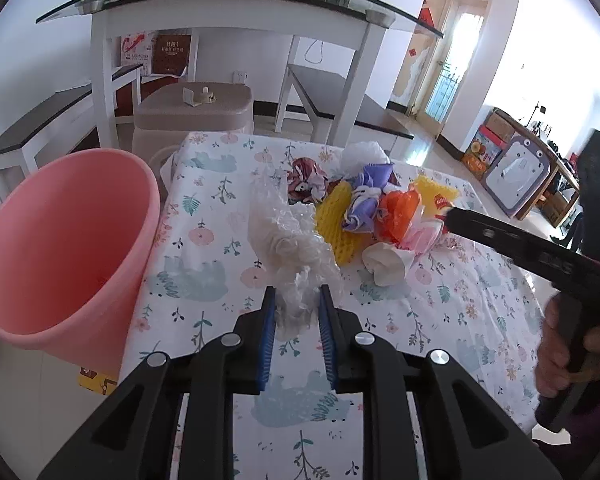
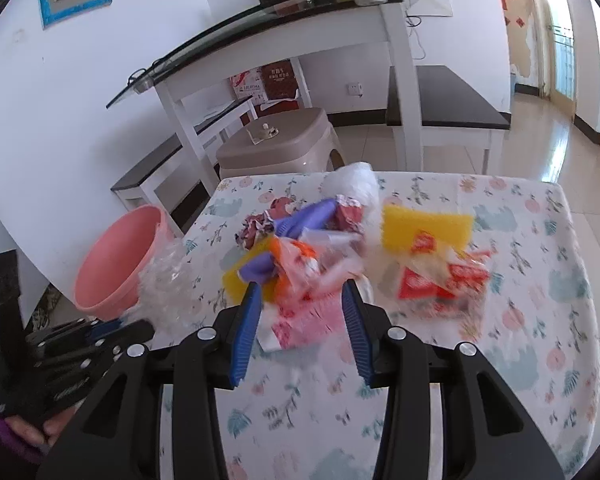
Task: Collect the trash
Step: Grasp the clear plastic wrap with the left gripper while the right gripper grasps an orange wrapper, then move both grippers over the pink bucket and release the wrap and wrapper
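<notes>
A pile of trash lies on the floral tablecloth (image 1: 204,264): clear bubble wrap (image 1: 288,236), yellow foam net (image 1: 334,220), purple wrapper (image 1: 364,196), orange bag (image 1: 400,212), crumpled white cup (image 1: 384,266). My left gripper (image 1: 297,304) is shut on the near end of the bubble wrap. A pink bin (image 1: 64,256) stands left of the table. My right gripper (image 2: 302,300) is open, its fingers astride a pink-and-white wrapper (image 2: 300,320) at the near edge of the pile. The bin (image 2: 116,264) and bubble wrap (image 2: 164,284) also show in the right wrist view.
A beige stool (image 1: 196,108) stands behind the table, under a white glass-topped table (image 1: 236,4) with dark benches (image 1: 36,128). A second yellow foam net (image 2: 424,224) and red wrappers (image 2: 440,280) lie right of the pile. Boxes stand along the far right wall.
</notes>
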{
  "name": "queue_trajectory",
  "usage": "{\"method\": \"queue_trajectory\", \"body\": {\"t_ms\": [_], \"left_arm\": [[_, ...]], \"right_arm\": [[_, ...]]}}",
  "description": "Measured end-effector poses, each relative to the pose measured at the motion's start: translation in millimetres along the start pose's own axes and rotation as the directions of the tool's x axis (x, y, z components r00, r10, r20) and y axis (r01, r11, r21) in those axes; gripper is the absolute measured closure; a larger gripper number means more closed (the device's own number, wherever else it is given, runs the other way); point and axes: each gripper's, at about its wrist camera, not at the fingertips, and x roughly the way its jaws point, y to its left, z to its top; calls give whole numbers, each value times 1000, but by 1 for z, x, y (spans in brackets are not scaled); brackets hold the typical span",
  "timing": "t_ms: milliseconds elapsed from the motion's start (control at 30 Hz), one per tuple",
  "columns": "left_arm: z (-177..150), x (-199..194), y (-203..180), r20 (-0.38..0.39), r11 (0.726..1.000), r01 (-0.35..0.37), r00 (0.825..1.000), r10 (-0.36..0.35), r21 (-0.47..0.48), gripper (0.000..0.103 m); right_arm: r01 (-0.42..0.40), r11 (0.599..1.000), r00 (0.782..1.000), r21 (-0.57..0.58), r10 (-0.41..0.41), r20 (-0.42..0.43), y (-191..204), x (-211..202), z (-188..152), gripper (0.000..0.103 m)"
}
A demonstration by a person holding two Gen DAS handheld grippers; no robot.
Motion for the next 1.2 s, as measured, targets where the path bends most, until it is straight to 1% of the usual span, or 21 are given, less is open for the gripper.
{"method": "queue_trajectory", "body": {"t_ms": [67, 100, 167, 200, 267, 333, 400, 533, 700, 833, 900, 1067, 1200], "left_arm": [[0, -4, 2, 9, 1000, 3, 1000, -3, -4, 84], [-1, -4, 3, 11, 1000, 4, 1000, -4, -5, 84], [-2, -7, 5, 15, 1000, 6, 1000, -6, -7, 84], [-3, -7, 5, 17, 1000, 7, 1000, -7, -7, 84], [-3, -8, 7, 20, 1000, 12, 1000, -12, -11, 84], [-4, -10, 9, 27, 1000, 16, 1000, -16, -13, 84], [-4, -14, 9, 37, 1000, 19, 999, -19, -11, 84], [-2, -22, 12, 64, 1000, 26, 998, -25, -16, 84], [1, -34, 17, 111, 999, 25, 994, -22, -29, 84], [5, -50, 28, 171, 999, -13, 985, 19, -37, 84], [7, -59, 38, 194, 998, -35, 980, 46, -60, 84], [8, -76, 67, 229, 987, -89, 966, 119, -134, 84], [4, -89, 94, 239, 971, -141, 953, 187, -195, 84]], "right_arm": [[-5, 1000, 1000, -1, 5, -2, 5, 8, 5, 62], [-5, 1000, 1000, -6, 5, -4, 7, 10, 6, 64], [6, 1000, 1000, -27, -6, -12, 12, 17, 7, 73], [16, 999, 1000, -39, -17, -14, 15, 20, 8, 74], [45, 997, 999, -59, -46, -23, 17, 26, 8, 84], [60, 997, 998, -53, -62, -32, 15, 30, 6, 93], [57, 998, 998, -32, -58, -28, 12, 28, 6, 98], [3, 1000, 1000, 20, -3, -5, 5, 10, 9, 99], [-51, 998, 998, 24, 50, 46, 14, -14, 23, 99], [-121, 993, 991, 13, 120, 59, 32, -20, 36, 99], [-159, 987, 986, -3, 158, 56, 45, -18, 42, 99], [-240, 968, 970, -72, 242, 22, 89, 1, 54, 100], [-301, 945, 953, -125, 301, -14, 125, 17, 59, 100]]}}
